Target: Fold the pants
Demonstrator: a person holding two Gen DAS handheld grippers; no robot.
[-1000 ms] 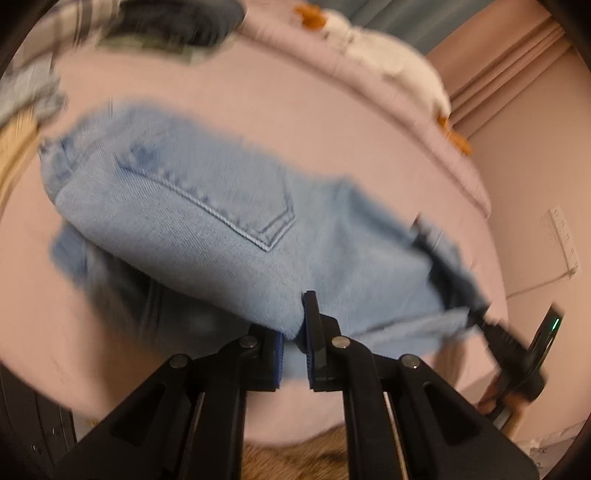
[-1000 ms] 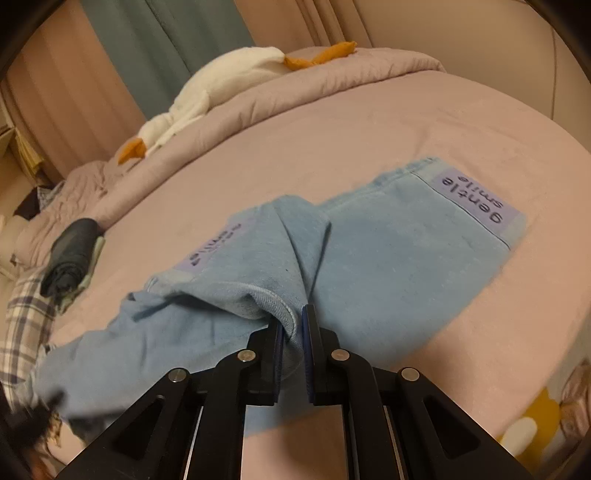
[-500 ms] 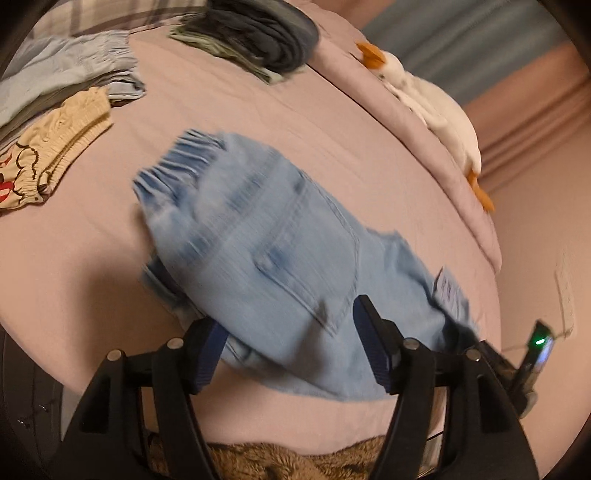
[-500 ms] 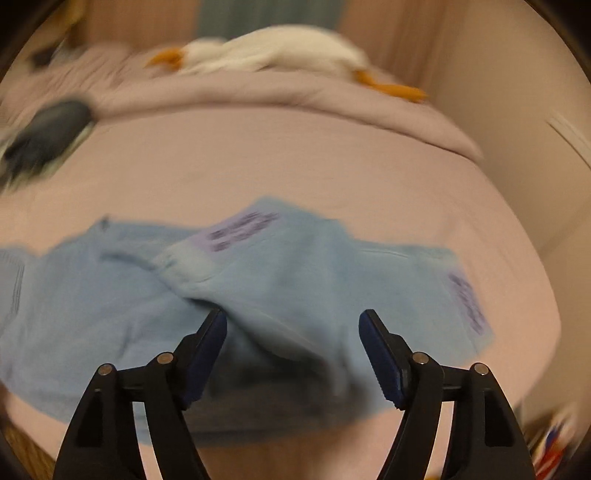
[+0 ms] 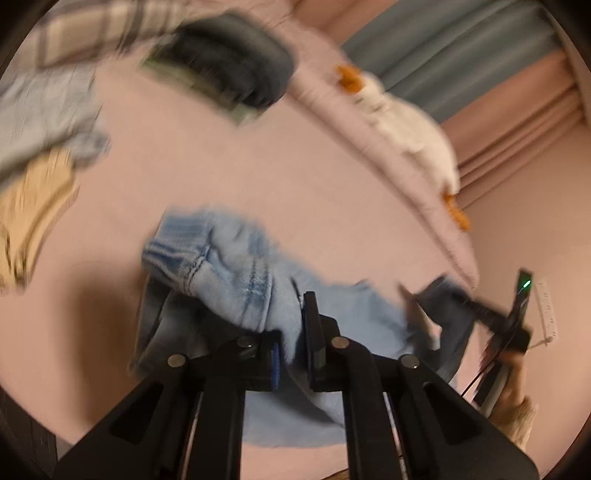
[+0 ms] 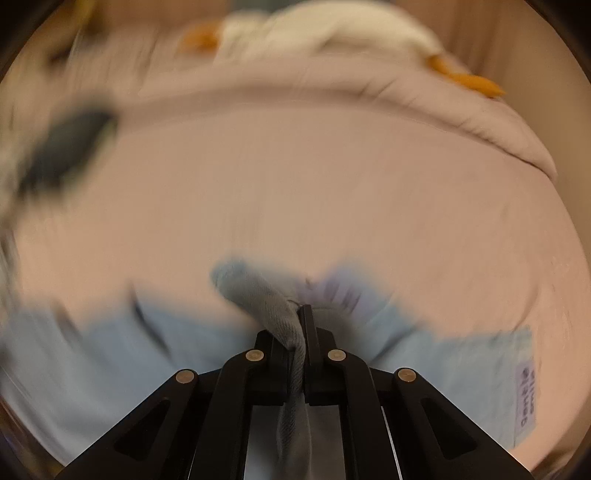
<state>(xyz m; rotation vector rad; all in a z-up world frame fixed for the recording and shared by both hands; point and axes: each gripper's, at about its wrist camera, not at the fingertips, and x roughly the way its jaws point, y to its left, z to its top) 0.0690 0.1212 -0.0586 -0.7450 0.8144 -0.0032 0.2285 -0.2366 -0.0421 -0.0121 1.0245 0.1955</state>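
Observation:
Light blue denim pants (image 5: 243,280) lie bunched on the pink bed, the elastic waistband to the upper left in the left wrist view. My left gripper (image 5: 291,347) is shut on a fold of the pants at their near edge. My right gripper (image 6: 299,343) is shut on another fold of the pants (image 6: 269,306), with the cloth running down between the jaws. A leg with a lilac "gentle smile" label (image 6: 526,398) lies flat at the right. The right gripper also shows in the left wrist view (image 5: 424,306). Both views are motion-blurred.
A white plush goose (image 5: 410,133) lies along the rolled pink duvet (image 6: 369,88) at the back. A dark folded garment (image 5: 229,59), a plaid cloth (image 5: 96,26), pale blue clothes (image 5: 44,114) and a cream garment (image 5: 33,206) lie at the left. A wall socket (image 5: 546,310) is on the right.
Half a second ago both grippers were open above the pants. Both have since closed on folds of the denim and are moving with it.

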